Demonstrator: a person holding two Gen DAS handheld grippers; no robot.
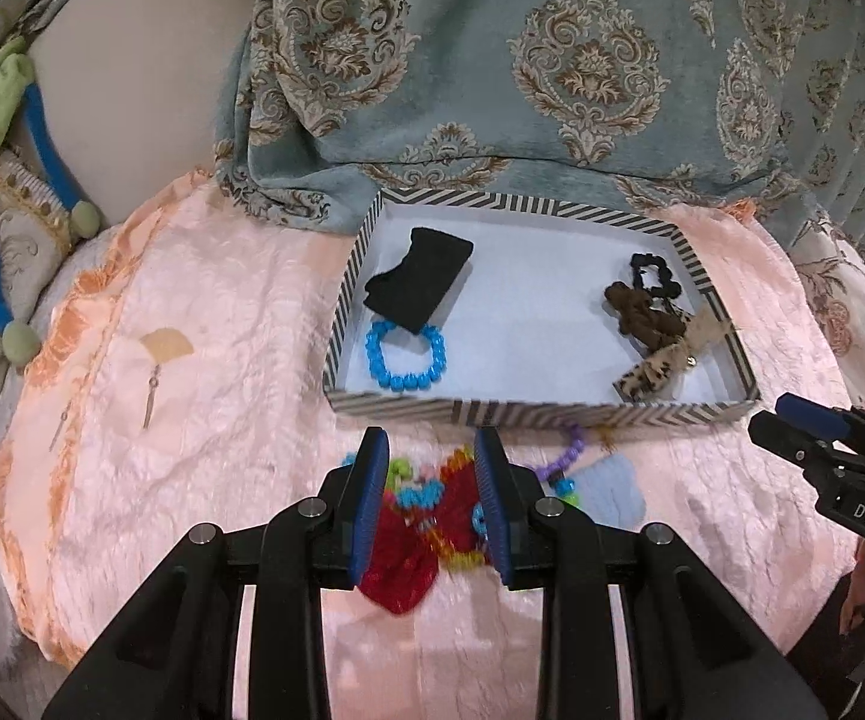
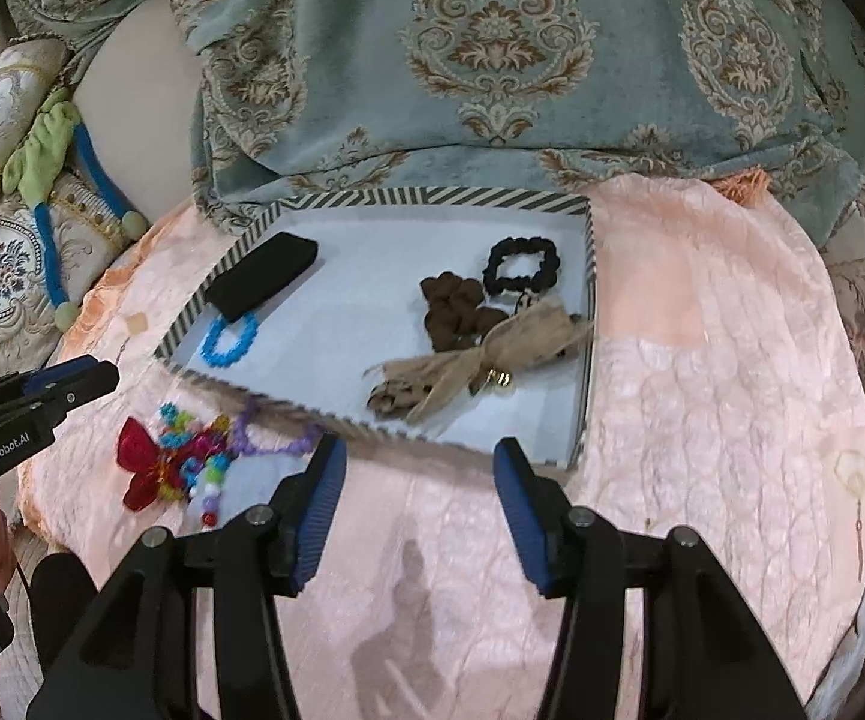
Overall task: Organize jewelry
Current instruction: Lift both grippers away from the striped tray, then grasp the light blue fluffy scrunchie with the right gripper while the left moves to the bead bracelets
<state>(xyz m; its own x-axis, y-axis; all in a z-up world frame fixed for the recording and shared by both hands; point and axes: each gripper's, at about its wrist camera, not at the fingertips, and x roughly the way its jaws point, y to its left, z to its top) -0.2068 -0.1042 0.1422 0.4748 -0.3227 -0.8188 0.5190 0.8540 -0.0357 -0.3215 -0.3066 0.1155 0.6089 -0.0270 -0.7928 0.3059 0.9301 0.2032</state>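
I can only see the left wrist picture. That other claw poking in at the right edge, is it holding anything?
Observer: No. The right gripper is open, with nothing between its fingers.
Operator: And the red thing half hidden behind my claw?
Observer: A red butterfly. It lies flat on the pink cover, against a heap of beads, outside the box.
Operator: Is my claw gripping any of that?
Observer: No. From the right side the left gripper hangs clear of the heap, empty.
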